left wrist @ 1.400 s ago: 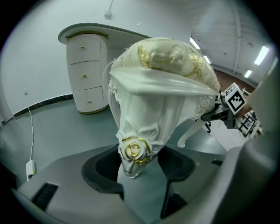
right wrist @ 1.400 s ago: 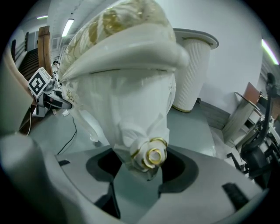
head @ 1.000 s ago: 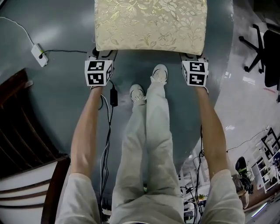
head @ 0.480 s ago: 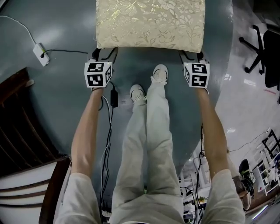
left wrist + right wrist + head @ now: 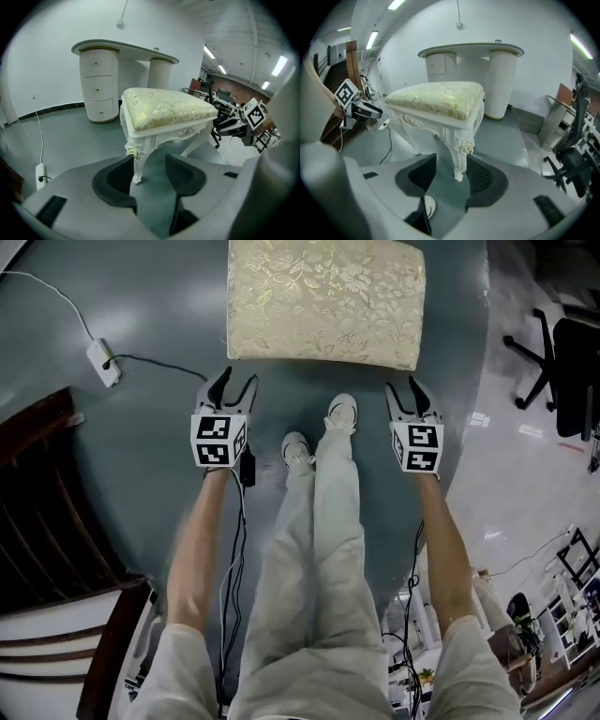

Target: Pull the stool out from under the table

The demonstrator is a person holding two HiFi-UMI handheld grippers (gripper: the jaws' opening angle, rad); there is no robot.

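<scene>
The white carved stool with a gold floral cushion [image 5: 323, 301] stands on the grey floor, away from the white dressing table [image 5: 124, 47]. My left gripper [image 5: 232, 390] hovers short of the stool's near left corner, and my right gripper [image 5: 410, 390] short of its near right corner. Neither touches it. Both pairs of jaws have just been closing, and nothing is between them. In the left gripper view the stool [image 5: 164, 110] stands beyond my left gripper [image 5: 150, 164], one leg lined up with the gap. In the right gripper view a stool leg [image 5: 459, 154] stands just past my right gripper [image 5: 452, 173].
A white power strip [image 5: 103, 362] with its cable lies on the floor at the left. A dark wooden chair [image 5: 56, 549] is at the lower left, and a black office chair [image 5: 562, 352] at the right. The person's shoes [image 5: 342, 411] stand between the grippers.
Both grippers have drawn back from the stool's front corners toward the person and risen. A gap of floor shows between their tips and the stool.
</scene>
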